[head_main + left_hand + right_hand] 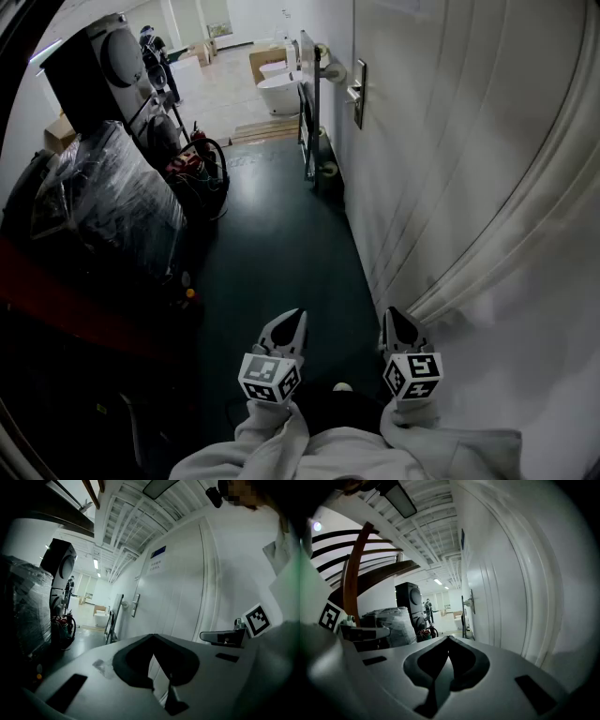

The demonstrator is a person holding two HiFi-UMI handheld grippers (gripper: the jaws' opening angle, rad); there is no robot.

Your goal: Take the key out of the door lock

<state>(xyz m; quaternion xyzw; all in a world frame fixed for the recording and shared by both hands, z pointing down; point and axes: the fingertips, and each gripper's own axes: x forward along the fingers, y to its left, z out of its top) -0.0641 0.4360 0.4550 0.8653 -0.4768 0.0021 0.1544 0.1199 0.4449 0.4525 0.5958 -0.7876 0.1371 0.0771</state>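
Note:
A white door (441, 122) runs along the right side of a corridor. A metal lever handle on a lock plate (357, 94) sits far ahead on that side; it shows small in the left gripper view as the handle (136, 605) and in the right gripper view as the handle (470, 603). No key can be made out at this distance. My left gripper (296, 317) and right gripper (393, 312) are held low and close to my body, side by side, pointing down the corridor. Both have their jaws together with nothing between them, left gripper (151, 636), right gripper (448, 638).
The floor (272, 253) is dark green. On the left stand a plastic-wrapped stack (103, 197), a tall black machine (98, 66) and red equipment (192, 159). A metal rack (307, 103) leans near the handle. White fixtures (279, 84) and a distant person (427, 607) lie beyond.

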